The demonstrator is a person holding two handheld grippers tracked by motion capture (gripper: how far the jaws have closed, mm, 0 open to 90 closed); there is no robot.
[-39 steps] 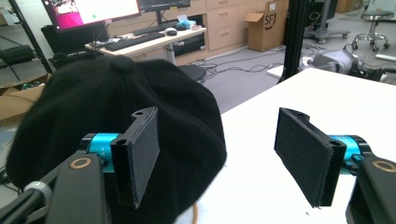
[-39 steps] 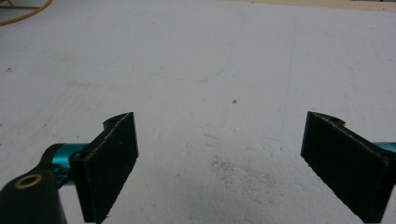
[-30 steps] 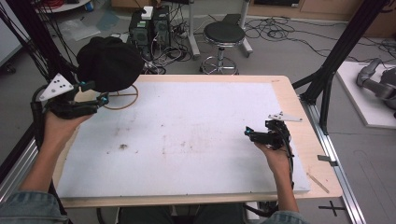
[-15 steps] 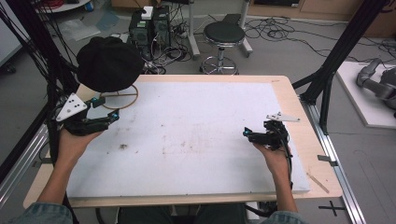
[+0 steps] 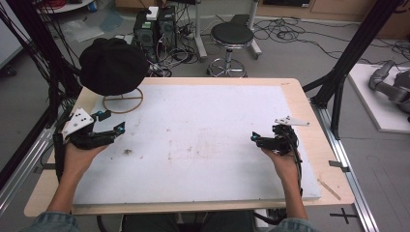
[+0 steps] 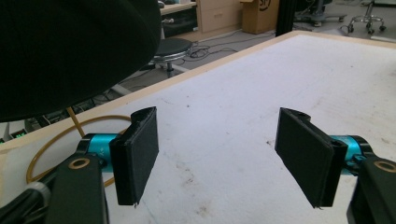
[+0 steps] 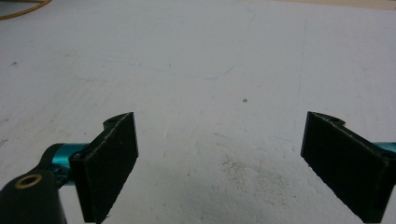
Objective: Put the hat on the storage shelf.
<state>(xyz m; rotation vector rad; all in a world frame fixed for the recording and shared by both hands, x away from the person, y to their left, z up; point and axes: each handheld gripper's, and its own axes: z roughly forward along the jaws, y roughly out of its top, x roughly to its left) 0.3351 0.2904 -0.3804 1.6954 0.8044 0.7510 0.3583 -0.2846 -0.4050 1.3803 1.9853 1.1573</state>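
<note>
Gripper, left [image 5: 112, 122]: high view, held over the table's [image 5: 193, 87] near-left part, jaws parted and empty, pointing up toward the hat [image 5: 112, 65]. Hat: black, sitting on a wire stand whose ring base [image 5: 123, 102] rests at the far-left corner; raised this way it probably keeps its shape and offers a brim to grasp. Gripper, right [image 5: 255, 138]: near the right edge, jaws spread, nothing between them, well apart from the hat; likely parked in wait. No writing legible on the white tabletop, which carries only scuffs.

Left gripper view: gripper [image 6: 219, 154] released, both pads bare; hat [image 6: 70, 51] looms just beyond the left jaw, the ring [image 6: 70, 128] under it. A cardboard box in the background bears a mark too small to read.

Right gripper view: gripper [image 7: 219, 163] wide apart over bare table [image 7: 196, 56]; a curve of the ring [image 7: 23, 13] at top left. No labels.
</note>
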